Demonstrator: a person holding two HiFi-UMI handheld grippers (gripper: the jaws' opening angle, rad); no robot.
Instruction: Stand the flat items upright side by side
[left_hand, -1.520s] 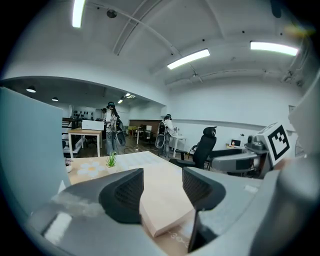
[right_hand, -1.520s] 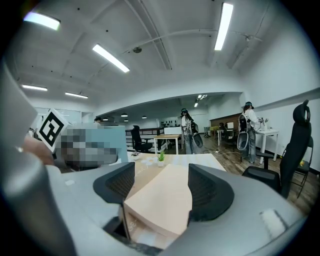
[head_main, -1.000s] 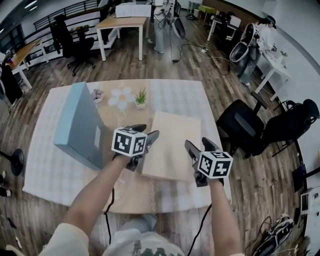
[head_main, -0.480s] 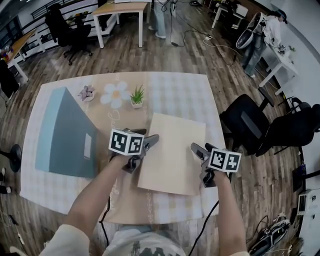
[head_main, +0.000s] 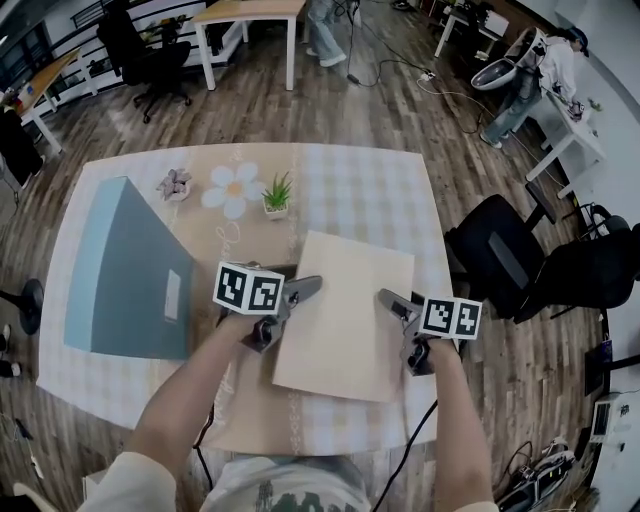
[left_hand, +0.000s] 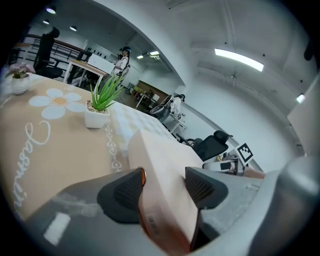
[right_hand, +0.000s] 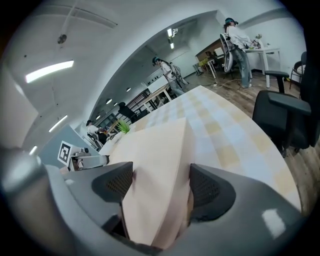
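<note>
A flat beige box (head_main: 345, 310) lies on the table right of centre. My left gripper (head_main: 298, 291) straddles its left edge and my right gripper (head_main: 393, 302) its right edge. In the left gripper view the box (left_hand: 160, 160) runs between the wide jaws of the left gripper (left_hand: 162, 187), which have just been opening. In the right gripper view the box (right_hand: 155, 150) likewise lies between the right gripper's (right_hand: 157, 187) jaws, which have just opened further. Neither pair of pads visibly presses on it. A large blue-grey box (head_main: 130, 270) stands on edge at the left.
A small potted green plant (head_main: 278, 195) and a tiny pot with pink flowers (head_main: 173, 185) sit at the back of the checked tablecloth (head_main: 370, 190). A black office chair (head_main: 500, 250) stands just off the table's right edge.
Both grippers have come down and closed in on the beige box's two side edges, so the box now sits between each pair of jaws. The blue-grey box has not moved.
</note>
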